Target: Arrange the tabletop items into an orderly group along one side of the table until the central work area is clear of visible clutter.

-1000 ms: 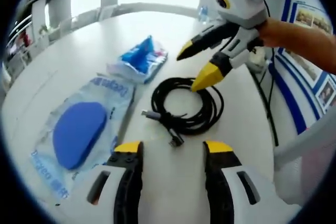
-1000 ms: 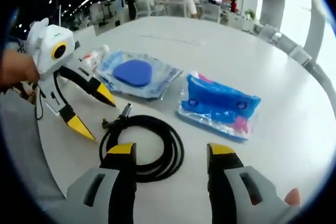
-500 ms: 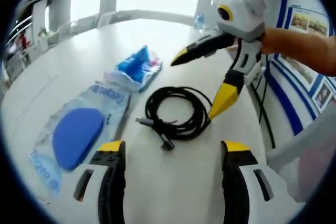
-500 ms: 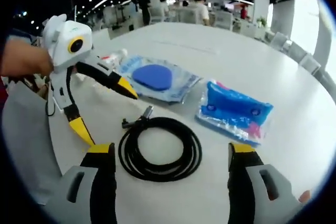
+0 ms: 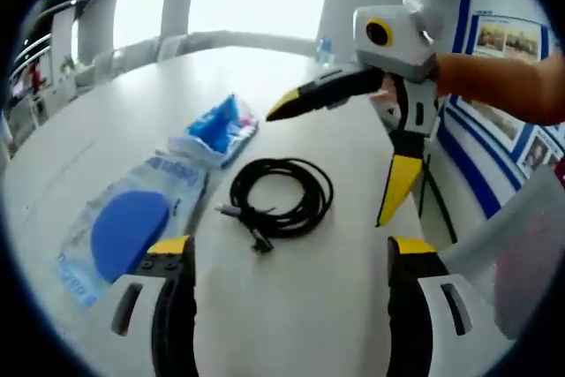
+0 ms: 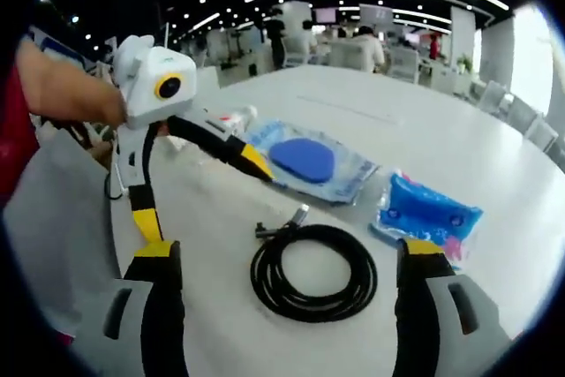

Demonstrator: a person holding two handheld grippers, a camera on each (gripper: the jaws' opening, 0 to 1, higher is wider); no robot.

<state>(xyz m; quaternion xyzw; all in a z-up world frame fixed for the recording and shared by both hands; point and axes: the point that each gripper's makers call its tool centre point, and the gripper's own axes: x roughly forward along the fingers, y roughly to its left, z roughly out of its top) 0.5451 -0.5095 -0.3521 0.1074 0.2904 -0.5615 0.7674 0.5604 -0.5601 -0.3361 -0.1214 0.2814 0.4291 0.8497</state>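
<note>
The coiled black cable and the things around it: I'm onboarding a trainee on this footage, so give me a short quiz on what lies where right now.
1. True or false: the coiled black cable is clamped between the right gripper fingers.
2. Multiple choice: in the right gripper view, what lies beyond the cable, toward the far side of the white table? A) a clear bag with a blue oval pad B) a red mug C) a keyboard
3. Fill in: the left gripper stands ____, fingers wide apart.

Key
1. False: the cable lies flat on the table, fingers either side and apart from it.
2. A; a blue packet lies beside it.
3. open
</note>
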